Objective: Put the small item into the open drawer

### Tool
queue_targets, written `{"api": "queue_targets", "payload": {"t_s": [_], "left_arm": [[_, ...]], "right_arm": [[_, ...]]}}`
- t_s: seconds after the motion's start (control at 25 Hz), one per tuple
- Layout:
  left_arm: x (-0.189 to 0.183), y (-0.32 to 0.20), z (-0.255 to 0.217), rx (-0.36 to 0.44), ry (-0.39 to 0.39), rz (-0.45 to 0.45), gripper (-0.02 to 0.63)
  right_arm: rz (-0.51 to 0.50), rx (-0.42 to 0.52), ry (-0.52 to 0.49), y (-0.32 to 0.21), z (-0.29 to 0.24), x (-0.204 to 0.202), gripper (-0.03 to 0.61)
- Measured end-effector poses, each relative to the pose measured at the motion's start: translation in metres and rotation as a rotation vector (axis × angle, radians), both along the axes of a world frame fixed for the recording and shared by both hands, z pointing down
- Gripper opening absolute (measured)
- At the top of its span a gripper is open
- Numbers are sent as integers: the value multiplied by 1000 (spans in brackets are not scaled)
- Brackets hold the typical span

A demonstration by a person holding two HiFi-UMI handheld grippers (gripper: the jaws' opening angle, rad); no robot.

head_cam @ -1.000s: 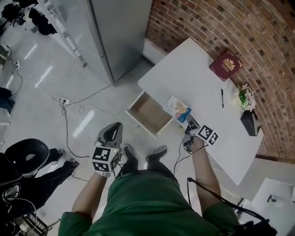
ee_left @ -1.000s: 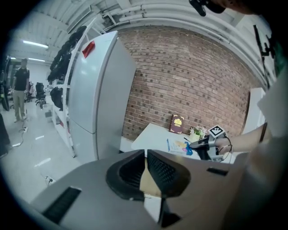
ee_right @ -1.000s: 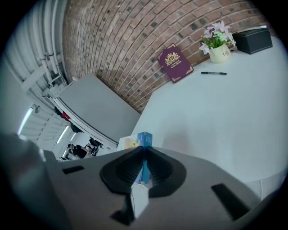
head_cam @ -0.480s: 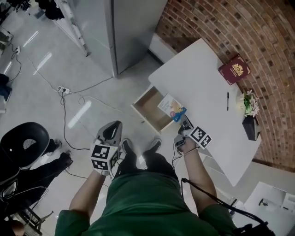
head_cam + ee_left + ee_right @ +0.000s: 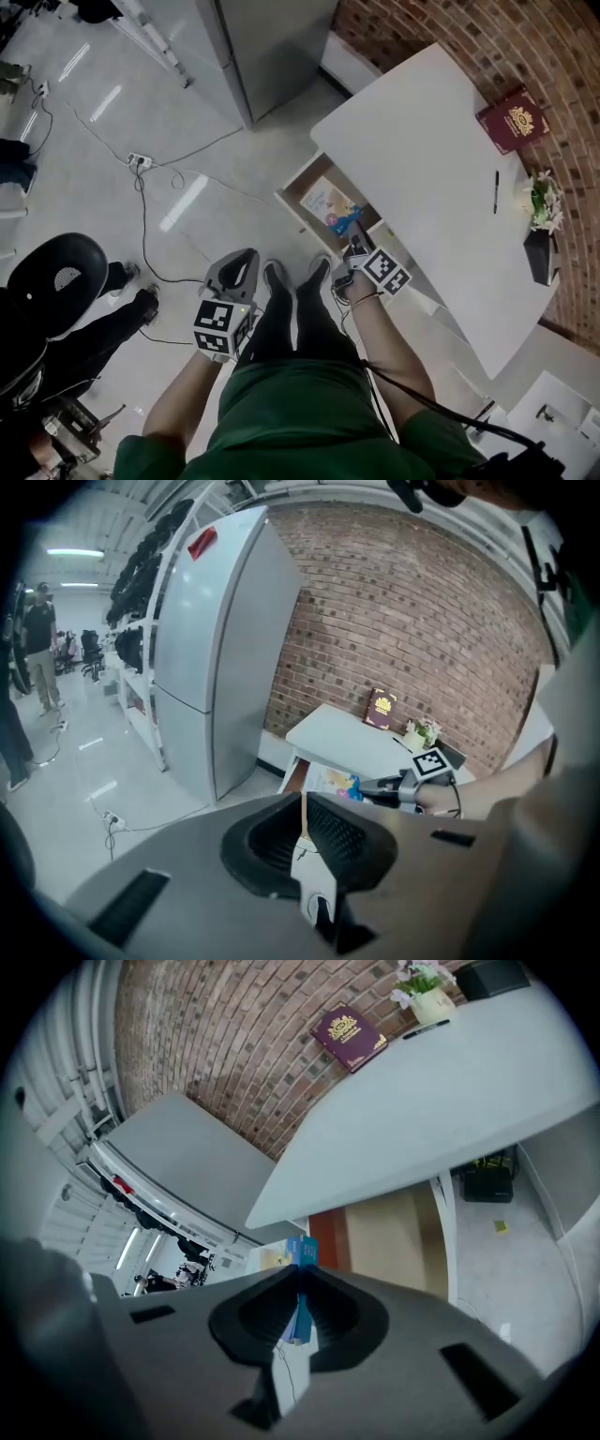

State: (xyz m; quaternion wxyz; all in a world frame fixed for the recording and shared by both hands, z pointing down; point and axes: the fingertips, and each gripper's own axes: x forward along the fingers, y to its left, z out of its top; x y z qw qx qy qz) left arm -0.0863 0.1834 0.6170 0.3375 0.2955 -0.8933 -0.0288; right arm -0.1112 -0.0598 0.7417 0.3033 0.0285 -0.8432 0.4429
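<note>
The small item is a thin booklet [image 5: 328,202] with a blue edge and a colourful cover. My right gripper [image 5: 354,244] is shut on its near edge and holds it over the open drawer [image 5: 300,220] under the white table [image 5: 422,159]. In the right gripper view the booklet [image 5: 302,1252] stands edge-on between the closed pads of the right gripper [image 5: 300,1283], and the drawer's wooden bottom [image 5: 394,1232] lies right behind it. My left gripper [image 5: 239,264] hangs low beside my left leg, jaws together and nothing in them; the left gripper view shows the left gripper [image 5: 303,803] the same way.
On the table lie a red book [image 5: 511,117], a pen [image 5: 496,190] and a small potted plant [image 5: 542,199]. A grey cabinet [image 5: 272,47] stands beyond the drawer. Cables and a power strip [image 5: 141,159] lie on the floor. A person in black [image 5: 66,300] sits at the left.
My right gripper has carried the booklet from the table's edge to above the open drawer. The view has shifted. The left gripper has hardly moved.
</note>
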Motion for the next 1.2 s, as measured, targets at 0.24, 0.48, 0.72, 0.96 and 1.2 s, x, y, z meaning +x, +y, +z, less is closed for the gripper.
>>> {"api": "queue_targets", "payload": {"t_s": [0.24,0.48,0.72,0.96,1.2], "left_arm": [[12,-15,24,-23,55,23,12],[28,-14,54,-49,133,21,12],[41,-4,78,-53,209,-5,12],[37,11,86,-22,218,-59,12],[36,26,88,-3,224,-94,12]], "right_arm": [[28,12,50,-3,60,-5,32],[62,69,118,-19,119,-23,32],[19,144,180,-15,158,-35,34],[0,207,241,-17,190,-46,34],[-32,261,287,-17,209,-57,40]]}}
